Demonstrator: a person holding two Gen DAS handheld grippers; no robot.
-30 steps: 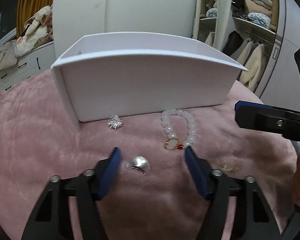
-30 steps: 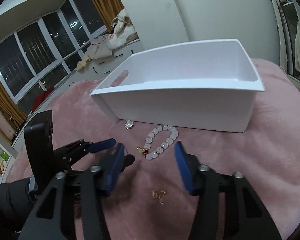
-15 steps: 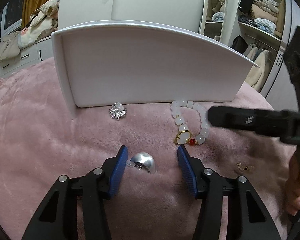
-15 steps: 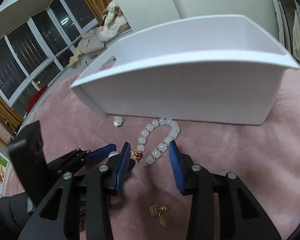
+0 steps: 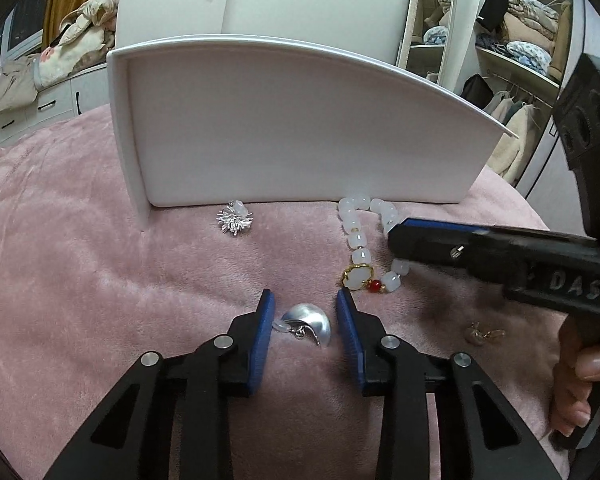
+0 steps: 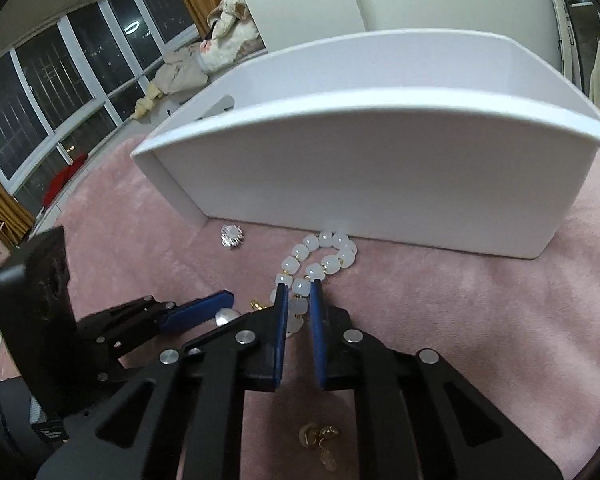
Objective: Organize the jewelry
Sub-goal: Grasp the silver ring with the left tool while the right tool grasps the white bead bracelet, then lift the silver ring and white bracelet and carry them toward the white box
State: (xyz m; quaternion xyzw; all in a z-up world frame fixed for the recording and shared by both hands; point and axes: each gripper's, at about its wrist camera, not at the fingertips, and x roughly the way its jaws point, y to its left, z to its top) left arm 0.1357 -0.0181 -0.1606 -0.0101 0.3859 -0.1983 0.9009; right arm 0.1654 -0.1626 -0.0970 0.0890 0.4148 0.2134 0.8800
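Nearest the lens, the left tool (image 5: 305,300) rests low on a pink plush blanket (image 5: 80,280), its blue pads parted to a moderate gap on either side of a silver dome-shaped earring (image 5: 310,322), neither pad touching it. Just beyond, the right tool (image 6: 299,290) has its pads drawn to a narrow gap around the near side of a white bead bracelet (image 6: 320,258); beads sit between the pads, but whether they are gripped cannot be told. In the left wrist view the same tool reaches in from the right across the bracelet (image 5: 358,240), whose gold-rimmed charm and red bead lie at its near end. A small gold earring (image 6: 320,438) lies on the blanket beneath the right tool, near the person's right hand (image 5: 580,384) in the left wrist view. Farther back, a spiky silver brooch (image 5: 235,218) rests just in front of a white storage bin (image 5: 300,128), which stands upright on the blanket with the far end of the bracelet touching its front wall. Behind it are dark windows (image 6: 40,120) with mustard curtains and open wardrobe shelves (image 5: 516,40).
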